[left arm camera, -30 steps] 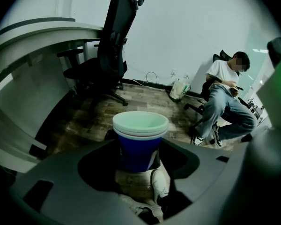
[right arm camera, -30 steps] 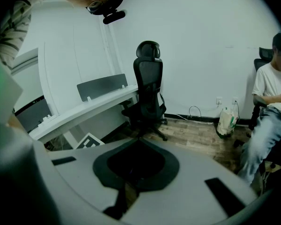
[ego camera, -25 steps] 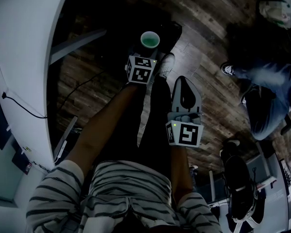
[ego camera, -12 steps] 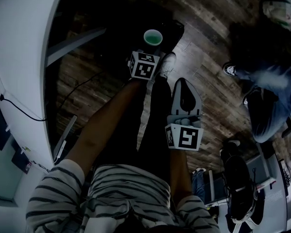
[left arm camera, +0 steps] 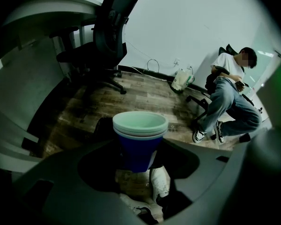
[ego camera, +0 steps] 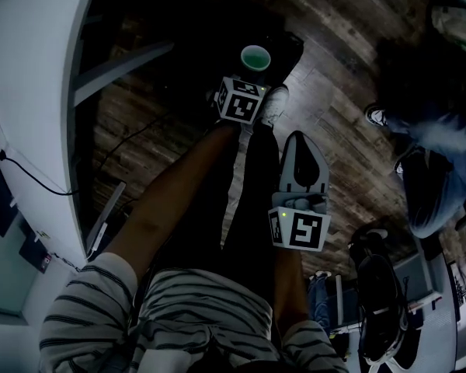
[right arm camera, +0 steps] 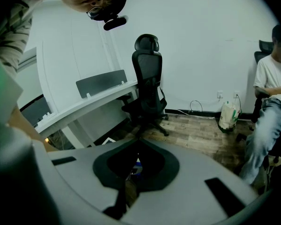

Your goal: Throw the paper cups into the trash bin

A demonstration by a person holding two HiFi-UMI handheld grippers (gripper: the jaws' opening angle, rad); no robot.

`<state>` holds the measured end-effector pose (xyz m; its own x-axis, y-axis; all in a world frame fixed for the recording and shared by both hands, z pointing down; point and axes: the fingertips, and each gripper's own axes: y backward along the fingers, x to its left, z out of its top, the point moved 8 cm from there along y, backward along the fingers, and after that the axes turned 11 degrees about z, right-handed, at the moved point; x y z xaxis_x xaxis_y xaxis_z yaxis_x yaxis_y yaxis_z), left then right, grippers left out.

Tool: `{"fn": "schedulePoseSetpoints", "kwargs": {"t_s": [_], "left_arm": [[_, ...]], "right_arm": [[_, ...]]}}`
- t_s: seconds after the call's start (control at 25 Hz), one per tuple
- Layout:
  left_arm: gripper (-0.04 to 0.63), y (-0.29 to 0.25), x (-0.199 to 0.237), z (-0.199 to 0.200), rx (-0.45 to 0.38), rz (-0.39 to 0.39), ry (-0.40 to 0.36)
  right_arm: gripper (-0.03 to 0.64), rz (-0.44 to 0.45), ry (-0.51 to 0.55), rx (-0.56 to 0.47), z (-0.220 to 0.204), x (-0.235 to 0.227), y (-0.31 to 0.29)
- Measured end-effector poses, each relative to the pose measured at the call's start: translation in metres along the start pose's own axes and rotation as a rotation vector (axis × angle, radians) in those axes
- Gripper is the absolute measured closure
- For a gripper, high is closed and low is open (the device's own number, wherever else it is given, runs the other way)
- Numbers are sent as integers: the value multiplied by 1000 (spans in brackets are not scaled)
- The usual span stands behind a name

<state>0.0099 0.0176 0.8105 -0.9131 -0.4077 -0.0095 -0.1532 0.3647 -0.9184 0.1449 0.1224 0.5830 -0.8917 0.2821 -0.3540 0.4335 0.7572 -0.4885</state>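
A stack of blue paper cups [ego camera: 255,57] with pale green insides stands upright between the jaws of my left gripper [ego camera: 251,72], held out over the dark wooden floor. In the left gripper view the cups [left arm camera: 139,142] fill the middle, and the left gripper [left arm camera: 139,161] is shut on their lower part. A dark boxy shape [ego camera: 286,47] lies on the floor just beyond the cups; I cannot tell what it is. My right gripper [ego camera: 298,140] hangs lower and nearer to me, shut with nothing in it [right arm camera: 133,170].
A white curved desk [ego camera: 31,92] runs along the left. A black office chair [left arm camera: 107,41] stands by the wall. A seated person [left arm camera: 229,93] and a white bag [left arm camera: 181,80] are at the right. My white shoe [ego camera: 273,103] is under the left gripper.
The left gripper has drifted a little to the right with the cups still in it. The right gripper has shifted slightly down and right.
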Motion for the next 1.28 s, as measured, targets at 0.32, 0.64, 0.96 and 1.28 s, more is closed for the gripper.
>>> {"fn": "schedulePoseSetpoints", "kwargs": {"t_s": [0.32,0.64,0.96,1.28], "left_arm": [[316,-18,3,-1,46,-11,38],[316,-32,-2,-2,49,-6,29],[316,-41,-3,0,61,-15,24],[316,-54,3,-1,79,-7,46]], "right_arm": [[606,-3,-29,11,-12,0,0],[606,12,-31,17,-18,1,0],[606,21,-41,30,-21,-1,-5],[606,17,-48,44,-24,-6,-10]]}}
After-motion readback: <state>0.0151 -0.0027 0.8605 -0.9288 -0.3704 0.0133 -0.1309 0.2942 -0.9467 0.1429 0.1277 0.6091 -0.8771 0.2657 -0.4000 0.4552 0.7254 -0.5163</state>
